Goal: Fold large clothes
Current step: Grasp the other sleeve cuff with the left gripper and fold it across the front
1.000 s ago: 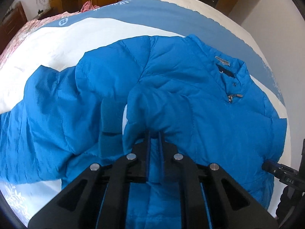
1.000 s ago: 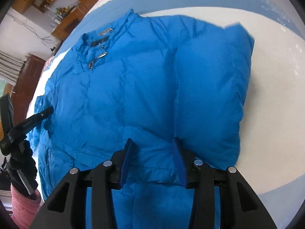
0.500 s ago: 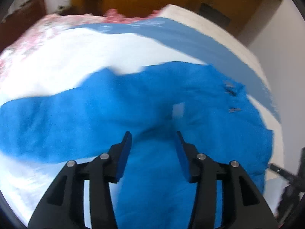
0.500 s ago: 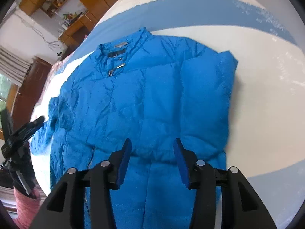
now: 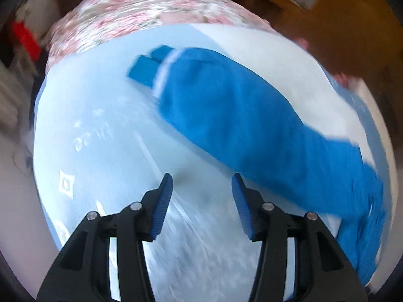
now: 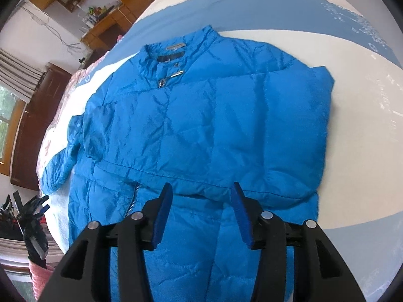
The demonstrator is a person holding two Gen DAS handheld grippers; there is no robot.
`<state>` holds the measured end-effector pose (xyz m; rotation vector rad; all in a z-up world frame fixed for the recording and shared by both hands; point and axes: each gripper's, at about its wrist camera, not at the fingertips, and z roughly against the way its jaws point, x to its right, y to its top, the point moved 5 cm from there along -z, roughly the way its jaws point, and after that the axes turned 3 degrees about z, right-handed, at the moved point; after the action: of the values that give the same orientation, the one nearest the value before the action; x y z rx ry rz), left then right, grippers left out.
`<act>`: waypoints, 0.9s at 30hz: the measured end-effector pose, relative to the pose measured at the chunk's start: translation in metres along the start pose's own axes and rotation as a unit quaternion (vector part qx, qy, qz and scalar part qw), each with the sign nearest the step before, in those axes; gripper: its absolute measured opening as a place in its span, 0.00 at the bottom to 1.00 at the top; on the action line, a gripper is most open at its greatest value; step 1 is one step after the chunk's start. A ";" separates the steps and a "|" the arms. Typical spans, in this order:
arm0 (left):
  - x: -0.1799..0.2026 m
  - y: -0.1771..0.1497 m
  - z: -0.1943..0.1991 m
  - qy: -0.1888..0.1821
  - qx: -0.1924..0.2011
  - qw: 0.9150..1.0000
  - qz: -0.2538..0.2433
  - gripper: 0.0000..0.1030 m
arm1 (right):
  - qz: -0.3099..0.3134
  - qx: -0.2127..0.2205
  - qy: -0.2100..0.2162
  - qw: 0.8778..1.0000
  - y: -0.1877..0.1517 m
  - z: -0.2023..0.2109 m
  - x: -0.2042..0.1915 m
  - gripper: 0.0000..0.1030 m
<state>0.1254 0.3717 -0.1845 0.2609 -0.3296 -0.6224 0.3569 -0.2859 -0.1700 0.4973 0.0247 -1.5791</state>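
Bedding (image 6: pixel 357 136) in white and pale blue carries the blue puffer jacket (image 6: pixel 201 125), spread flat, collar far. Its outstretched sleeve (image 5: pixel 246 125) lies just beyond the left gripper (image 5: pixel 201 196), jaws wide and empty. Above the jacket's hem, the right gripper (image 6: pixel 201 206) likewise gapes. Slippery padded fabric may spring unfolded. Collar label (image 6: pixel 175 47) unreadable.

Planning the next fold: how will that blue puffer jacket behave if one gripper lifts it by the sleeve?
The jacket looks puffy and quilted, so probably light for its bulk. Its sleeve lies limp on the bed, so it should droop. The shiny shell may slip between the pads.
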 end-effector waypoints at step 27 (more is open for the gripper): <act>0.069 0.049 0.041 -0.115 0.100 0.988 -0.015 0.08 | -0.040 -0.021 -0.004 0.999 -0.003 -0.024 0.023 0.47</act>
<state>0.1884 0.3628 -0.1152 0.3883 -0.6120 -0.6515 0.3611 -0.3000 -0.2005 0.4623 0.0725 -1.6553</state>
